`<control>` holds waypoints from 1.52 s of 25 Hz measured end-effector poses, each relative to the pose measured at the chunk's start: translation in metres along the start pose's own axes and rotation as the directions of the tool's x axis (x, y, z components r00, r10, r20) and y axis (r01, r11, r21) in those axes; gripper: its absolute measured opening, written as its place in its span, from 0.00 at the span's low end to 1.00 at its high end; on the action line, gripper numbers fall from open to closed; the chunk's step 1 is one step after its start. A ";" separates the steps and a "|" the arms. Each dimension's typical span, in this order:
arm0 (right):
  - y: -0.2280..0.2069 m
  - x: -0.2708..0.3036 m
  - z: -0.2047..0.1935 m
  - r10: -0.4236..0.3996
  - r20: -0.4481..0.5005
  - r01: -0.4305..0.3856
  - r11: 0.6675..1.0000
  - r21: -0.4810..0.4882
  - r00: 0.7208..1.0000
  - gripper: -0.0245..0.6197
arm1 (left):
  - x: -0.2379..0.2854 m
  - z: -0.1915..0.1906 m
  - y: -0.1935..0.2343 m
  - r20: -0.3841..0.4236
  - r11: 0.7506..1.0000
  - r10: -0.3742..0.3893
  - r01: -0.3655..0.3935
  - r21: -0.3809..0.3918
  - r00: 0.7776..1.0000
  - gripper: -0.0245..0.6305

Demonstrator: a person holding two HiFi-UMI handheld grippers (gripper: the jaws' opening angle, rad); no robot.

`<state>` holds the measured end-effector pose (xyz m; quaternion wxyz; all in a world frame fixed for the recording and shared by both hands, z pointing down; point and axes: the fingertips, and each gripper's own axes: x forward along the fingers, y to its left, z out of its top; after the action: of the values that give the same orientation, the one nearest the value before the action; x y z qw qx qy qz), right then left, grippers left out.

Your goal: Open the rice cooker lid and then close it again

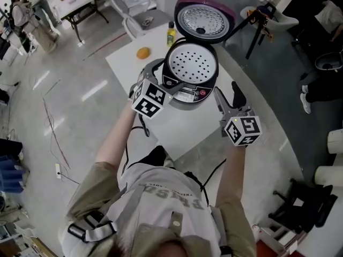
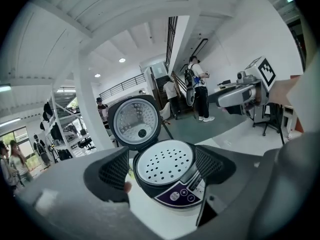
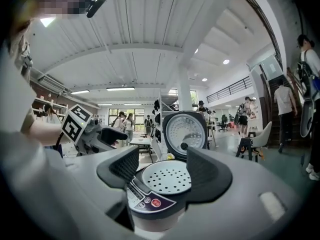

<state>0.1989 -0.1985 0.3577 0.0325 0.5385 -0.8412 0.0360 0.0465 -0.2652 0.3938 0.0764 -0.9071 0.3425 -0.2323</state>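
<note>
The purple-and-black rice cooker (image 1: pixel 190 71) stands on the white table (image 1: pixel 128 68) with its lid (image 1: pixel 205 19) swung up and back; a perforated white tray fills its top. My left gripper (image 1: pixel 165 84) hovers at the cooker's front left, open and holding nothing. My right gripper (image 1: pixel 229 96) hangs off the cooker's front right, also open and empty. In the left gripper view the cooker (image 2: pixel 165 171) sits ahead between the spread jaws of the left gripper (image 2: pixel 162 166), not touched. The right gripper view shows the cooker (image 3: pixel 160 184) and the raised lid (image 3: pixel 186 129) beyond the right gripper (image 3: pixel 162 170).
An orange fruit (image 1: pixel 143 53) and a yellow-green bottle (image 1: pixel 171 33) stand on the table behind the cooker. A black stand (image 1: pixel 258 23) and white chairs (image 1: pixel 136 12) are beyond the table. People walk about in the hall (image 2: pixel 199 86).
</note>
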 end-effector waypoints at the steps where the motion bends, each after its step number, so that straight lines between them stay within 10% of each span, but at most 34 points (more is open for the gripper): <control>1: -0.004 0.006 0.004 -0.003 0.001 0.003 1.000 -0.006 1.000 0.46 | 0.005 0.003 0.007 0.002 1.000 -0.001 0.001 0.006 1.000 0.69; 38: -0.148 0.202 0.015 -0.058 -0.120 0.051 0.997 -0.066 0.991 0.58 | 0.178 0.011 0.190 -0.070 0.989 -0.044 0.053 0.135 0.997 0.69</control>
<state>0.2487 -0.4443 0.3651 0.1013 0.5569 -0.8233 0.0415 0.0574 -0.5254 0.3934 0.1209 -0.8996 0.3059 -0.2873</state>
